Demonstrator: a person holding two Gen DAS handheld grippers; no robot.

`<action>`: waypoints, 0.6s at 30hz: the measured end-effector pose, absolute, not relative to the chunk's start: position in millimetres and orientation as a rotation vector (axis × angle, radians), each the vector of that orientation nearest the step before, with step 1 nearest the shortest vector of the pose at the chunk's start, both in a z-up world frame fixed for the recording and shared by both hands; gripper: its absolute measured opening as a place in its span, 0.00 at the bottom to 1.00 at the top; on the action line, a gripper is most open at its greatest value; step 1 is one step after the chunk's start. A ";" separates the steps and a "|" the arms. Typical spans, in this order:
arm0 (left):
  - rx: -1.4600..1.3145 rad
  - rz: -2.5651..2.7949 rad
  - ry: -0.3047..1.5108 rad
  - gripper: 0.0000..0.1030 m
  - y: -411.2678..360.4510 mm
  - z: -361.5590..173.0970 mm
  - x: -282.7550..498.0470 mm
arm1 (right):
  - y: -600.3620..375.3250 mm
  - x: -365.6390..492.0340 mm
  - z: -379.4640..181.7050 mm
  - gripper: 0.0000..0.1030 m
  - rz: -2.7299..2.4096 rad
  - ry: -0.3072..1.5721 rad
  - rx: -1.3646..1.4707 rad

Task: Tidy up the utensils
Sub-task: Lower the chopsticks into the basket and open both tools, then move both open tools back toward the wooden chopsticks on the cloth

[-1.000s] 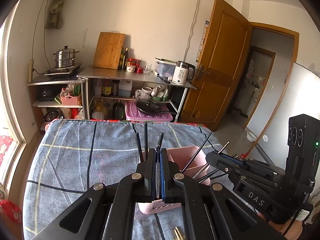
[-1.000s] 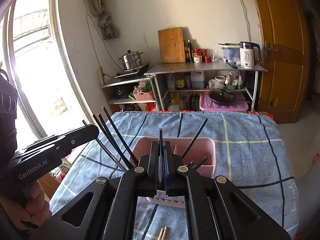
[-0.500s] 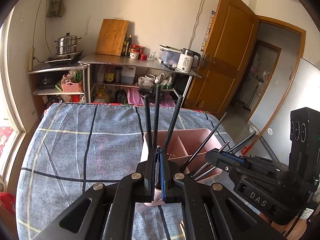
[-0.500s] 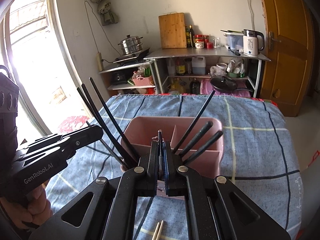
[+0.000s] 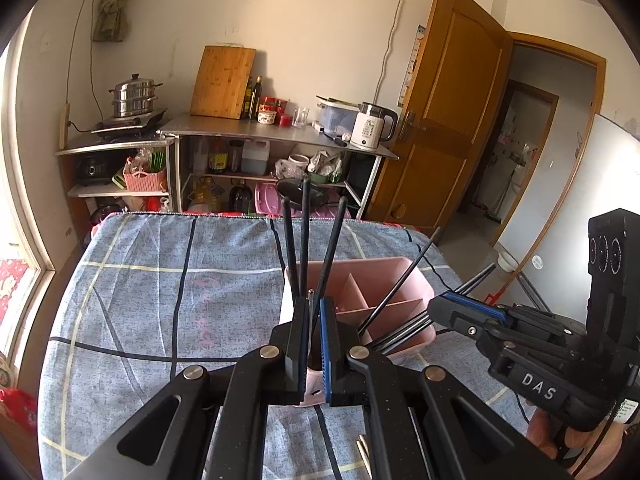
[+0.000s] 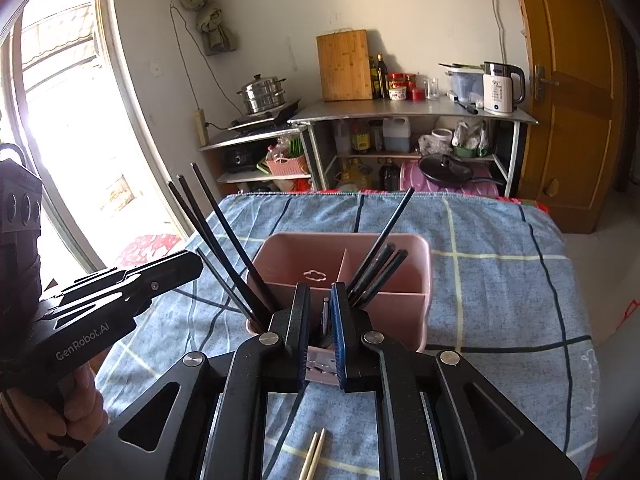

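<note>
Against the far wall a bamboo cutting board (image 5: 222, 82) leans upright on a steel surface (image 5: 276, 133), with dark bottles (image 5: 253, 98) just right of it and a white kettle (image 5: 371, 126) at the right end. Left of that, a steel steamer pot (image 5: 133, 96) sits on a cooktop. A wooden door (image 5: 444, 120) stands open at right.

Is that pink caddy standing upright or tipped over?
Upright: the pink caddy sits flat on the blue cloth, opening upward, black chopsticks leaning out.
</note>
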State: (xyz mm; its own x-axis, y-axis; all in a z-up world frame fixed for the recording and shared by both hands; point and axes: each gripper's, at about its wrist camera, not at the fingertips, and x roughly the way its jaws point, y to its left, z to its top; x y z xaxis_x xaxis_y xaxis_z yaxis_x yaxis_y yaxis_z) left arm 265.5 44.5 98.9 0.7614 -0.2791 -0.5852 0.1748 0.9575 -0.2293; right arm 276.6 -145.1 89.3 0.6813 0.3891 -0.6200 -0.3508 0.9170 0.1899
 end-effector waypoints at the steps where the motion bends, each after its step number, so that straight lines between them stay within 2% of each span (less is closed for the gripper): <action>1: -0.163 -0.247 0.654 0.04 45.0 101.7 262.4 | -146.4 274.1 92.7 0.11 0.416 0.700 0.060; 8: -0.152 -0.241 0.608 0.04 46.5 115.7 228.2 | -159.0 243.8 109.2 0.11 0.416 0.645 0.075; 18: -0.137 -0.233 0.569 0.05 43.2 110.9 164.9 | -181.3 192.2 103.8 0.11 0.400 0.614 0.093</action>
State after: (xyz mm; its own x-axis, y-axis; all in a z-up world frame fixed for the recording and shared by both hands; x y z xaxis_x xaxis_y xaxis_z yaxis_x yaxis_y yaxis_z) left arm 164.9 43.2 110.9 0.8174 -0.2556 -0.5163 0.1804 0.9647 -0.1920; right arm 192.2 -181.3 103.8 0.7433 0.3920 -0.5420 -0.3374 0.9194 0.2022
